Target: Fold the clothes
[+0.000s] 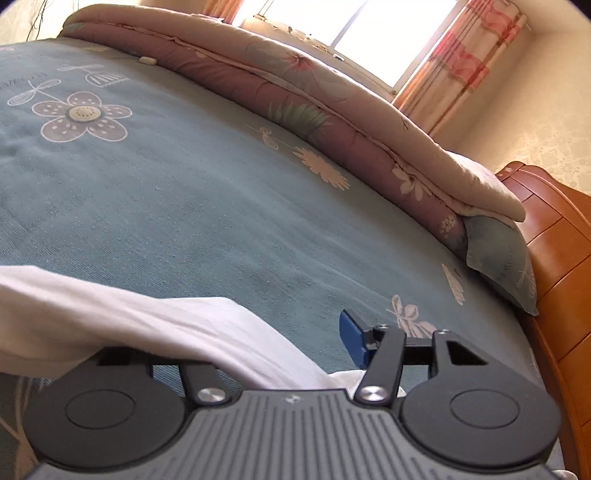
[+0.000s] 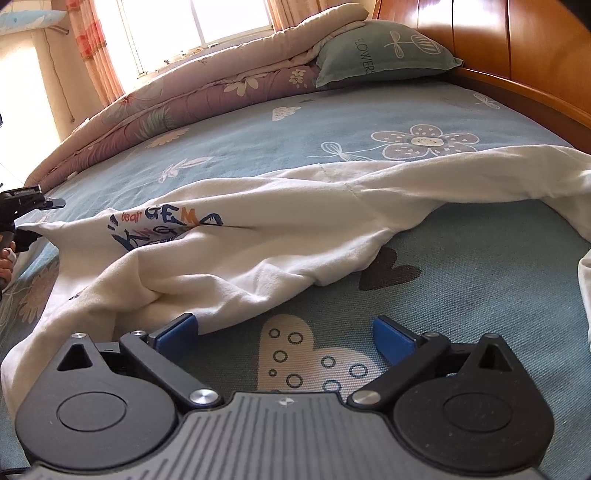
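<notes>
Right gripper (image 2: 284, 332) low over the bed, jaws spread wide, nothing between them but the patterned sheet (image 2: 461, 258). Its left pad (image 2: 177, 332) sits just at the near hem of the white shirt (image 2: 295, 236), touching or nearly so (cannot tell which). The shirt lies crumpled across the sheet, printed side up, running from the far left to the right edge. Left gripper (image 1: 258, 343): shirt cloth is draped over its left finger, hiding it; right pad (image 1: 352, 338) stands clear of the cloth, so no pinch is seen. Seen from the right wrist, it sits at the shirt's far left end. Beyond: rolled quilt (image 2: 184, 107), pillow (image 2: 380, 51), wooden headboard (image 2: 498, 40), window (image 2: 207, 22).
</notes>
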A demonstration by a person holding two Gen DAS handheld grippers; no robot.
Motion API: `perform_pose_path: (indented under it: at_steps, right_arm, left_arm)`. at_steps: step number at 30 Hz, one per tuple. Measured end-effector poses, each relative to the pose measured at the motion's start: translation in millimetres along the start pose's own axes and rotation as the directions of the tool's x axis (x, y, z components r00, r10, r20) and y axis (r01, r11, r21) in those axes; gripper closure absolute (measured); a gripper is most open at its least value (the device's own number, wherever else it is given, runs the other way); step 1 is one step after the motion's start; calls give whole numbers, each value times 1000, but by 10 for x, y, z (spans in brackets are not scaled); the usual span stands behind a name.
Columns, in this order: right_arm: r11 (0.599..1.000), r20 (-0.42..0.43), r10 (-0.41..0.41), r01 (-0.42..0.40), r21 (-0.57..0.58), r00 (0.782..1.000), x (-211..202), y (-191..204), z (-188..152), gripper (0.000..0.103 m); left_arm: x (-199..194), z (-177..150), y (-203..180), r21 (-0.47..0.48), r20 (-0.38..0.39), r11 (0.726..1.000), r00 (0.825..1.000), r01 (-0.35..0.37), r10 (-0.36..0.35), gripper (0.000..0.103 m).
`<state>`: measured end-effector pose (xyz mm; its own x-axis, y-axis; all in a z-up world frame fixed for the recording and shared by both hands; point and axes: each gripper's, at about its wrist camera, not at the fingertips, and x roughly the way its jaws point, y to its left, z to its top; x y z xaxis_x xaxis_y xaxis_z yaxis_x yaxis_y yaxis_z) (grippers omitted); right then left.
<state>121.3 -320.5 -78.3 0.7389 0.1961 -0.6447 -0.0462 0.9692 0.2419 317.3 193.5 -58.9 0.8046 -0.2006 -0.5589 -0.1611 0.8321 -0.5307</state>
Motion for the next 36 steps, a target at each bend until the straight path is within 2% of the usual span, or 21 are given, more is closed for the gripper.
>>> perform_pose_path:
  at_steps: [1,2,4,7,8,10,16,18,20,21,22,23,25,28,36]
  right_arm:
    - [1000,0,-3,3,-3,1000,2,6,-3,0]
    - [1000,0,-5,5,-6,1000,3,12,-6,0]
    - [1000,0,-10,10,-11,1000,9,23,-8,0]
    - [1000,0,-13,13,-14,1000,10,33,-8,0]
    - [1000,0,-12,12,-14,1000,9,33,-8,0]
    - [1000,0,-13,13,-16,1000,6,34,-9,0]
    - [1000,-2,-14,14,-22,1000,5,38,-13,0]
    - [1000,-3,-14,14,-27,1000,6,39,-15,0]
    - [999,-4,-16,16,-36,1000,11,47,-17,0]
    - [999,-5,-18,18,-41,1000,12,53,-20,0]
    - [999,-6,-21,21,-46,1000,13,60,-22,0]
    - [998,-6,-23,23,-51,1000,15,67,-25,0]
    - [998,-7,-27,27,-58,1000,16,78,-28,0]
    - [998,-5,-24,24,-51,1000,15,62,-25,0]
    - [1000,6,-10,10,-14,1000,3,9,-16,0]
  left_arm:
    - [18,-13,12,-3,-41,999,998,38,-38,29]
    - [31,-63,-5,5,-75,998,995,67,-66,26]
    - [62,-222,-89,38,-132,993,986,110,-104,24]
    - [187,-477,-218,26,-211,985,964,171,-162,24]
    - [201,-546,-275,36,-209,982,963,183,-171,18]
    - [223,-608,-389,60,-201,979,963,195,-179,13]
    - [338,-596,-370,-18,-246,962,931,274,-270,15]
    - [367,-559,-263,-54,-245,956,924,287,-292,20]
    - [372,-539,-187,-48,-250,962,930,268,-271,44]
    - [372,-535,-155,-43,-250,967,934,252,-255,50]
    - [371,-535,-119,-50,-248,972,940,229,-234,67]
    - [371,-541,-81,-64,-245,976,945,208,-217,77]
    - [365,-561,-66,-72,-235,981,953,180,-192,84]
    - [340,-563,-178,-18,-213,990,967,138,-138,88]
    - [333,-154,-321,52,-100,996,993,70,-65,90]
